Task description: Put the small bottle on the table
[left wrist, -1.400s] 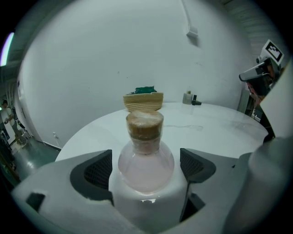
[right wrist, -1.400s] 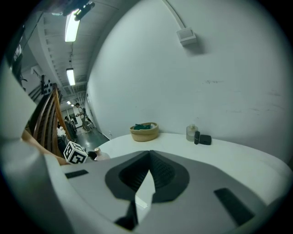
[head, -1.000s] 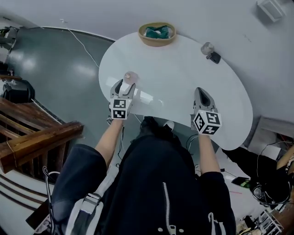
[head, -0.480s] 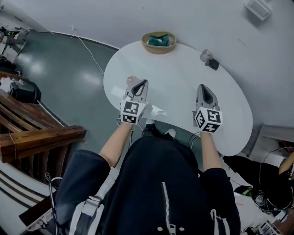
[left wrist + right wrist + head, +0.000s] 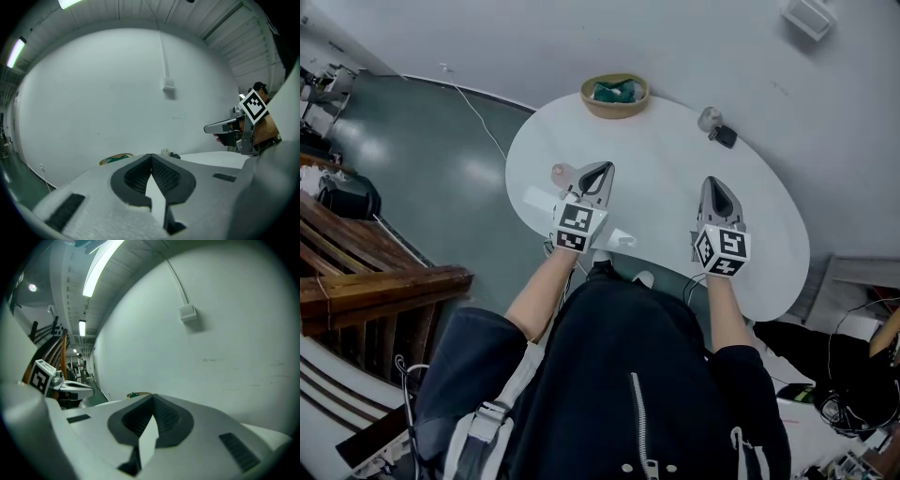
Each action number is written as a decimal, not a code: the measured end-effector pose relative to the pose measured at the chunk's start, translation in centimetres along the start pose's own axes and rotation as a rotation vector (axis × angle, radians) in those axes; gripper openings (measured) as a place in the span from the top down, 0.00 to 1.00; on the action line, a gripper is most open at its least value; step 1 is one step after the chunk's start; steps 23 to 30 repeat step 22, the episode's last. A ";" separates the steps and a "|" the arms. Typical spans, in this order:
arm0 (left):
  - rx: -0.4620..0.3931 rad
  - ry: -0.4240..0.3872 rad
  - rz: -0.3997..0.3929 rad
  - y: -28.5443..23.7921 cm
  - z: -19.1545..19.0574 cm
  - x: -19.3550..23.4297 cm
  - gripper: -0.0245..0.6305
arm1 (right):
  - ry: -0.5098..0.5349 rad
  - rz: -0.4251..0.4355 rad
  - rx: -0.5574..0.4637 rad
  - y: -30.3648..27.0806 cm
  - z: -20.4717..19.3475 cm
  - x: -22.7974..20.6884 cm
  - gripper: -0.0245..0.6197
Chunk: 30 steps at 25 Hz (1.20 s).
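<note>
Left gripper is squeezed shut, its two jaws pressed together at the tips, and it holds nothing. You can see this best in the left gripper view, where the dark pads meet in a point with no thing between them. The right gripper is shut tight too and is just as empty; its pads meet the same way in its own view. Both grippers hang over the white table, the left one near the left side and the right one well apart from it, near the right side. The small bottle stands on the table close to the left edge, just beside the left gripper's tips, and no jaw touches it. At the far edge of the table sits a round basket with a green thing lying in it. Farther right, near the back edge, there is a little clear jar with a dark thing just beside it. What is in the jar is too small to tell.
</note>
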State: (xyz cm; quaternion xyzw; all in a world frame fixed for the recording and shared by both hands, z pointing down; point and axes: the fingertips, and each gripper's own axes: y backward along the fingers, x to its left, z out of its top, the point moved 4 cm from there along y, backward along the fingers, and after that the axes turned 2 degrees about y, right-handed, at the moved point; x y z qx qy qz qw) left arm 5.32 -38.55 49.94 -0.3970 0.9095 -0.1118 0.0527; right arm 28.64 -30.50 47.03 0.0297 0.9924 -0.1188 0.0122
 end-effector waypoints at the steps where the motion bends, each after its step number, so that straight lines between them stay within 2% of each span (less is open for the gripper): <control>1: 0.005 0.001 -0.003 0.0 -0.1 -0.1 0.95 | -0.002 0.002 -0.001 0.1 0.0 0.0 0.96; 30: 0.037 0.019 0.000 -0.1 -1.4 0.2 0.95 | -0.003 0.033 0.009 -0.3 -0.4 0.2 0.96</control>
